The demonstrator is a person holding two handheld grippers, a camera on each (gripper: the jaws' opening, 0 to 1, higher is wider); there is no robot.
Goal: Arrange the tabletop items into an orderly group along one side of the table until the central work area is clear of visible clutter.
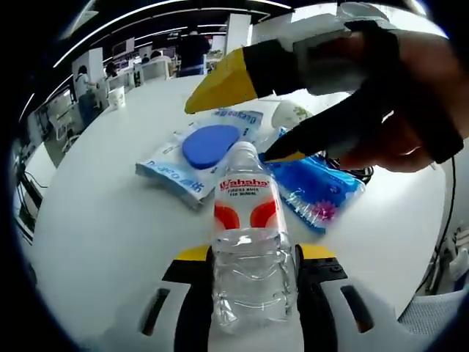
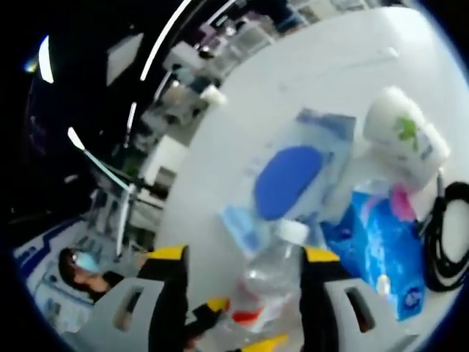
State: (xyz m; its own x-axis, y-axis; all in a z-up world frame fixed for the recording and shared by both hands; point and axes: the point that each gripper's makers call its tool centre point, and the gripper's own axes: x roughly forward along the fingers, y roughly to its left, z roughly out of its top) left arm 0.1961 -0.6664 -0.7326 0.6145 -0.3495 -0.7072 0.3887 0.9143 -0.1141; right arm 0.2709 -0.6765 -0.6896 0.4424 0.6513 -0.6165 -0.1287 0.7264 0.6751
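My left gripper [image 1: 254, 252] is shut on a clear water bottle [image 1: 251, 249] with a red and white label, which lies along the jaws with its white cap pointing away. From the upper right, my right gripper [image 1: 226, 133] comes in held by a hand, open, with its lower yellow tip beside the bottle's cap. In the right gripper view the bottle [image 2: 272, 282] lies between the spread jaws of my right gripper [image 2: 244, 254], apart from both. The left gripper's yellow tips [image 2: 240, 324] show low in that view.
On the white table [image 1: 102, 220] beyond the bottle lie a white-blue packet [image 1: 170, 172] with a blue disc [image 1: 211, 144] on it, a blue tissue pack [image 1: 315, 187], a white cup with green print [image 2: 403, 136] and a black cable [image 2: 447, 235]. A paper cup [image 1: 116, 97] stands far off.
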